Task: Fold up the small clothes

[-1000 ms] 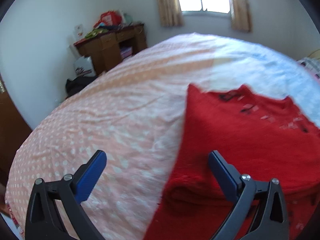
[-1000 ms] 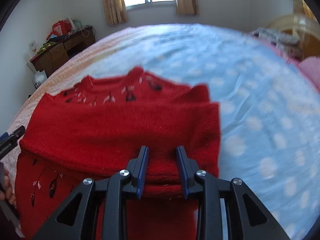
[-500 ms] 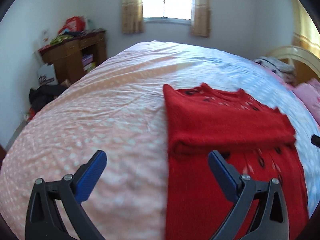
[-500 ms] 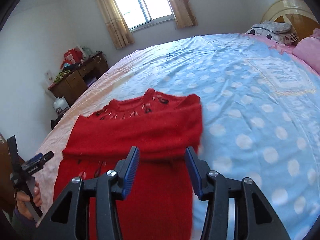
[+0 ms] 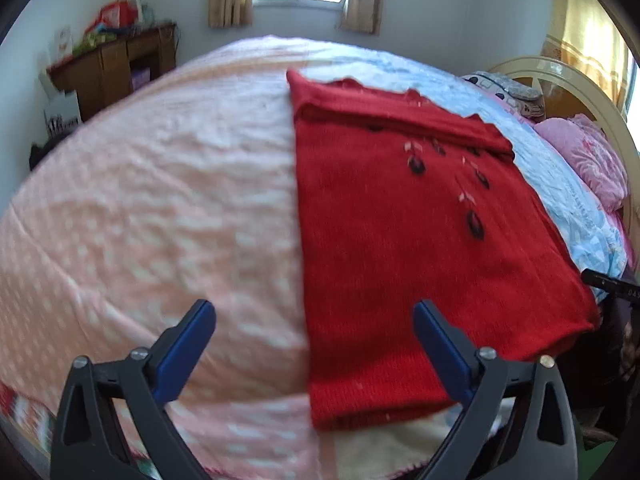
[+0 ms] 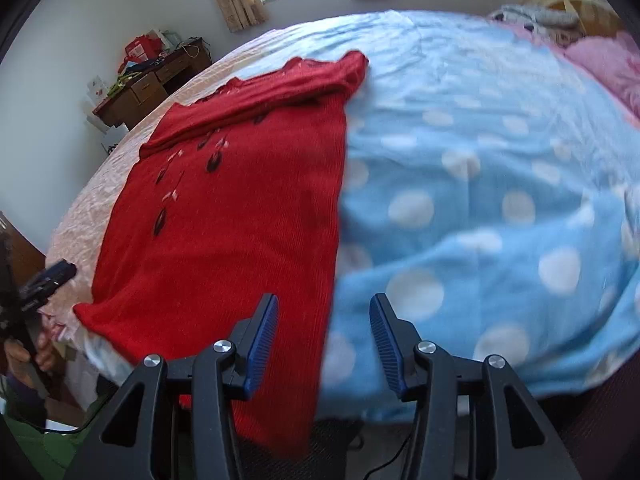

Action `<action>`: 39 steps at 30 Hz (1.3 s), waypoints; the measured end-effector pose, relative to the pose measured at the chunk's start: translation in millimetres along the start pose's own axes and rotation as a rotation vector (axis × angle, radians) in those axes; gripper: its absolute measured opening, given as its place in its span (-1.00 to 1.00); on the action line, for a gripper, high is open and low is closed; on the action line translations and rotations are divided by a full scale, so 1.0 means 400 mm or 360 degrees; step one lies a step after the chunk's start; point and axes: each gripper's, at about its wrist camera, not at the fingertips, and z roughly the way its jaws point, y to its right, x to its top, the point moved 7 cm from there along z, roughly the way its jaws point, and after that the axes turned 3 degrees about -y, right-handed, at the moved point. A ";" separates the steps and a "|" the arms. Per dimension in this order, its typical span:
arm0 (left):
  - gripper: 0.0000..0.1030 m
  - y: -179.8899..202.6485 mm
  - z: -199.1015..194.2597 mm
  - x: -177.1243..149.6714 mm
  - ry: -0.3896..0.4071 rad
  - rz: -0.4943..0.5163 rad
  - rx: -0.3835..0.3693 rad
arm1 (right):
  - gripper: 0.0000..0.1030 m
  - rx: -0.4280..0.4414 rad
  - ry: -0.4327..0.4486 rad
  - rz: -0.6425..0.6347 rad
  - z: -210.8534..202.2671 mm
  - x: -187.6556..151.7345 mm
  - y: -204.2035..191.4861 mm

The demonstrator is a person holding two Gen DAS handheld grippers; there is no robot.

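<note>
Sweater [image 5: 400, 216] lies flat on the bed [image 5: 160, 200], sleeves folded across its top and hem at the near edge; left tongs [image 5: 314, 330] and right tongs [image 6: 323, 326] hang released, so the next move, by my judgement, calls for gripping both hem corners.

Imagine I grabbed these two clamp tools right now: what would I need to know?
Left gripper: open, empty, above the sweater's left edge.
Right gripper: open, empty, above its right edge.
The red sweater lies on the bed, near end hanging off the edge.
Done: sleeves look folded across the far end.
Left: probably fold the body up into a small stack.
</note>
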 end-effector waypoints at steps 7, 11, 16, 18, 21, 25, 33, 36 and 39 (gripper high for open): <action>0.59 -0.006 0.027 -0.098 -0.0196 -0.0181 -0.0135 | -0.04 -0.0030 -0.0070 -0.0181 -0.027 -0.053 -0.052; 0.35 0.008 0.020 -0.115 -0.0200 -0.0124 -0.0113 | -0.04 -0.0113 -0.0099 -0.0305 -0.022 -0.076 -0.075; -0.08 0.035 0.004 -0.123 -0.0219 -0.0059 -0.0148 | -0.04 -0.0144 -0.0185 -0.0380 -0.012 -0.097 -0.102; -0.21 0.039 0.000 -0.128 -0.0227 -0.0054 -0.0165 | -0.10 -0.0157 -0.0220 -0.0396 -0.006 -0.113 -0.106; -0.59 0.042 -0.002 -0.130 -0.0221 -0.0057 -0.0176 | -0.81 -0.0252 -0.0223 -0.0442 0.005 -0.126 -0.102; -0.76 0.051 -0.011 -0.122 -0.0230 -0.0019 -0.0212 | -0.88 -0.0121 -0.0250 -0.0312 -0.005 -0.115 -0.079; -0.77 0.070 -0.072 -0.006 -0.0120 0.0036 -0.0301 | -0.88 0.0313 -0.0084 -0.0019 -0.097 0.011 -0.072; -0.77 0.068 -0.067 0.065 -0.0087 0.0025 -0.0333 | -0.88 0.0442 -0.0005 0.0085 -0.101 0.098 -0.063; -0.77 0.048 -0.038 0.145 -0.0080 -0.0021 -0.0338 | -0.88 0.0468 0.0053 0.0113 -0.074 0.188 -0.062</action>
